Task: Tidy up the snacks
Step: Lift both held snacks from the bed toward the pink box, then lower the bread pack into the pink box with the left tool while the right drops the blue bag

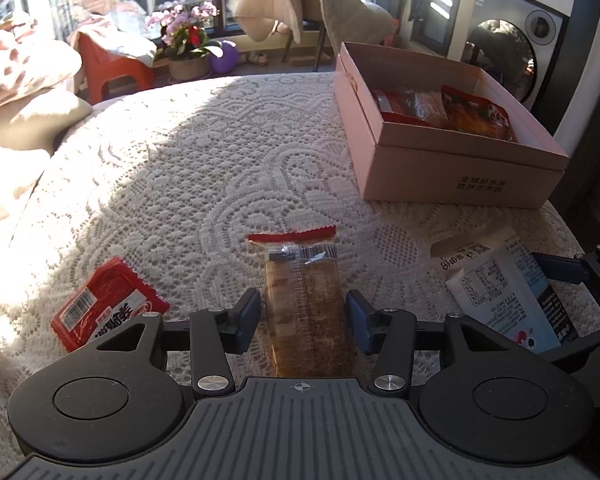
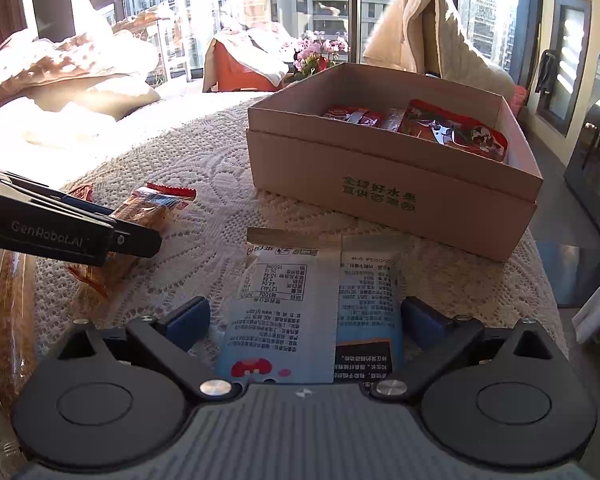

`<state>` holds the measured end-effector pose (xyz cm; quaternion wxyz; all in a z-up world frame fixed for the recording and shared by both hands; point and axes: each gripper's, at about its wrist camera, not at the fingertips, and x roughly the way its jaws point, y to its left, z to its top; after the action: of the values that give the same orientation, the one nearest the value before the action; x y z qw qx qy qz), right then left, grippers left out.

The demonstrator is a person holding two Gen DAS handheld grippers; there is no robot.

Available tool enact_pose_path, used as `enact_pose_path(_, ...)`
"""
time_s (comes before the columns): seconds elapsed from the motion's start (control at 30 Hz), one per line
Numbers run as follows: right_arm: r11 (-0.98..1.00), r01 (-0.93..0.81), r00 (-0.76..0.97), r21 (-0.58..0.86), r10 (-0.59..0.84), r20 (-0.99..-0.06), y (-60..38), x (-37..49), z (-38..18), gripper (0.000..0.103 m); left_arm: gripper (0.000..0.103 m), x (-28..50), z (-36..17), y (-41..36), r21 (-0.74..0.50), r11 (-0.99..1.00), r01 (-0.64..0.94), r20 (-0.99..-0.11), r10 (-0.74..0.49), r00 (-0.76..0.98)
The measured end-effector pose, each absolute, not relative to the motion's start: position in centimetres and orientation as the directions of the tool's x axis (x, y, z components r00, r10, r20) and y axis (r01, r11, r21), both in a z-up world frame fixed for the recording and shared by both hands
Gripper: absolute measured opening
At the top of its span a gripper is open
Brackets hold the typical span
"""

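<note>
My left gripper (image 1: 302, 314) is open, its blue pads either side of a clear-wrapped brown biscuit pack (image 1: 306, 300) with a red end, lying on the lace cloth. A red snack packet (image 1: 104, 312) lies to its left. My right gripper (image 2: 306, 320) is open around a white and blue snack pouch (image 2: 300, 312), also seen in the left wrist view (image 1: 508, 292). The pink cardboard box (image 2: 380, 184) beyond holds red snack packets (image 2: 452, 128); it also shows in the left wrist view (image 1: 456, 172). The left gripper's side (image 2: 60, 228) covers the biscuit pack (image 2: 144, 212).
A long sausage-like snack (image 2: 14, 320) lies at the table's left edge. The lace-covered table (image 1: 204, 152) drops off at the right. Behind are a red stool (image 1: 112, 64), a flower pot (image 1: 186, 48), a draped chair (image 1: 312, 4) and a washing machine (image 1: 512, 52).
</note>
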<state>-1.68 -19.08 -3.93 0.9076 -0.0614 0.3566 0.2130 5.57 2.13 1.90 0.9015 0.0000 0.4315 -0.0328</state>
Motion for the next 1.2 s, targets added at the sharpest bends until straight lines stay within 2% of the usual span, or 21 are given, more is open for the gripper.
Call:
enact_pose_path(0.1, 0.896, -0.442, 0.644, 0.044, 0.351, -0.679, -19.2, -1.5, -4.0, 0.103, 0.043, 5.4, 2.0, 1.9, -0.022, 0.998, 0.062, -0.776, -0.057, 0.629)
enact_pose_path(0.33, 0.860, -0.510, 0.592, 0.025, 0.372, -0.715, -19.1, -1.0, -3.6, 0.103, 0.043, 3.6, 1.9, 1.5, -0.049, 0.994, 0.101, -0.780, -0.101, 0.617)
enact_pose_path(0.47, 0.873, -0.478, 0.551, 0.101, 0.387, -0.739, -19.6, 0.8, -2.7, 0.103, 0.043, 2.6, 1.8, 1.2, -0.053, 0.992, 0.114, -0.778, -0.113, 0.618)
enact_pose_path(0.57, 0.888, -0.448, 0.539, 0.105, 0.362, -0.761, -18.9, 2.6, -2.3, 0.103, 0.043, 2.3, 1.8, 1.3, -0.081, 0.991, 0.110, -0.772, -0.132, 0.622)
enact_pose_path(0.6, 0.893, -0.443, 0.543, 0.084, 0.341, -0.768, -18.5, 3.2, -2.4, 0.102, 0.044, 2.2, 1.8, 1.4, -0.091, 0.990, 0.110, -0.771, -0.140, 0.621)
enact_pose_path(0.67, 0.902, -0.431, 0.565, 0.021, 0.288, -0.773, -17.7, 3.7, -2.4, 0.091, 0.044, 1.9, 1.9, 1.8, -0.115, 0.987, 0.110, -0.770, -0.159, 0.618)
enact_pose_path(0.77, 0.887, -0.461, 0.584, 0.025, 0.324, -0.744, -17.8, 3.0, -1.0, 0.090, 0.045, 1.5, 2.0, 2.5, -0.139, 0.985, 0.103, -0.767, -0.173, 0.618)
enact_pose_path(0.9, 0.880, -0.474, 0.671, 0.025, 0.380, -0.637, -19.5, 0.6, 3.0, 0.090, 0.044, 1.5, 2.0, 2.4, -0.148, 0.985, 0.093, -0.762, -0.173, 0.624)
enact_pose_path(1.2, 0.895, -0.444, 0.769, 0.039, 0.404, -0.496, -23.1, -3.0, 8.2, 0.090, 0.042, 0.6, 3.2, 1.3, -0.210, 0.968, 0.135, -0.714, -0.246, 0.655)
